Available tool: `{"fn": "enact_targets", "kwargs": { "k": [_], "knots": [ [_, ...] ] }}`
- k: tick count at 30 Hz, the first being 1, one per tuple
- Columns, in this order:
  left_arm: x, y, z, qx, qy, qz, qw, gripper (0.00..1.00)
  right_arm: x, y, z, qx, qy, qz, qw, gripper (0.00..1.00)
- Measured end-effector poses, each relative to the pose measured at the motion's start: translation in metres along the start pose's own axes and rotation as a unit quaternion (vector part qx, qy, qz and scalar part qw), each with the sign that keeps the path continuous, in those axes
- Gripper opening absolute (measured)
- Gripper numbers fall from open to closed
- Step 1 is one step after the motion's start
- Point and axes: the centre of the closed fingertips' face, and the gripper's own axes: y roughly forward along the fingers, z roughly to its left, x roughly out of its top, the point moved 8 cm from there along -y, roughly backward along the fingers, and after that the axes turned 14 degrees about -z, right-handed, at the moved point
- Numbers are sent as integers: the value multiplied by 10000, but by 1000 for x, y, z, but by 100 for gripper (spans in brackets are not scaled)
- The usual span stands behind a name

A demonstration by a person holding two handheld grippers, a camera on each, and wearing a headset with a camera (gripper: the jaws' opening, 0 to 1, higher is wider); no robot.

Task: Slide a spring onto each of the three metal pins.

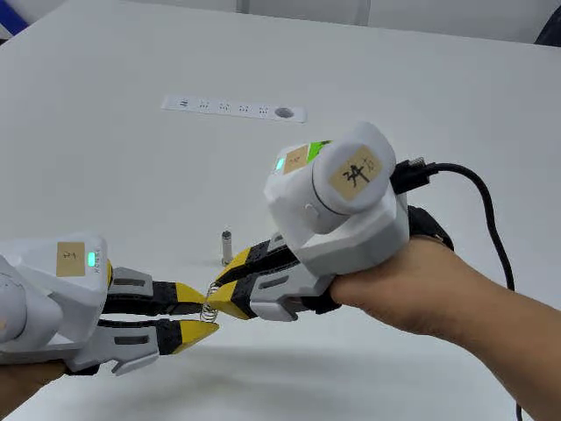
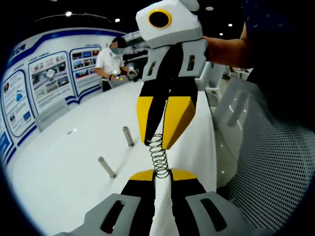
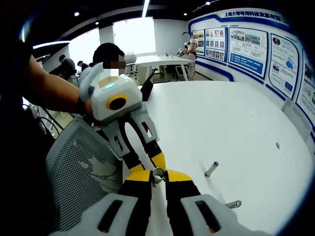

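My right gripper [image 3: 158, 177] is clamped on one end of a spring [image 2: 158, 156]. The other end sits between the tips of my left gripper [image 2: 161, 176]; whether it grips, I cannot tell.

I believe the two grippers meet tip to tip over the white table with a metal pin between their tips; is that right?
Not quite: the thing between the tips of the left gripper and the right gripper is a spring, not a metal pin, as the left gripper view shows. The rest holds: they meet tip to tip over the white table.
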Motion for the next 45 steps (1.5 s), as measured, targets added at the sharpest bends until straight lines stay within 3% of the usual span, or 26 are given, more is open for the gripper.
{"fn": "enact_targets", "kwargs": {
  "k": [12, 16, 25, 32, 37, 45],
  "knots": [
    [4, 6, -3, -81, -78, -125, 9999, 11, 4, 2, -2, -41, 21, -131, 9999, 11],
    [4, 5, 0, -11, -162, -164, 9997, 12, 5, 1, -4, -81, 36, -159, 9998, 11],
    [2, -2, 6, 290, -469, -251, 9982, 25, 8, -3, -15, -269, 52, -288, 9992, 11],
    [0, -10, 10, 568, -682, -333, 9955, 35, 14, -7, -27, -611, -38, -508, 9968, 11],
    [1, -13, 13, 748, -826, -453, 9927, 42, 20, -10, -41, -962, -143, -773, 9923, 11],
    [-1, -16, 13, 919, -918, -472, 9904, 49, 19, -9, -63, -1386, -62, -1072, 9845, 11]
  ]
}}
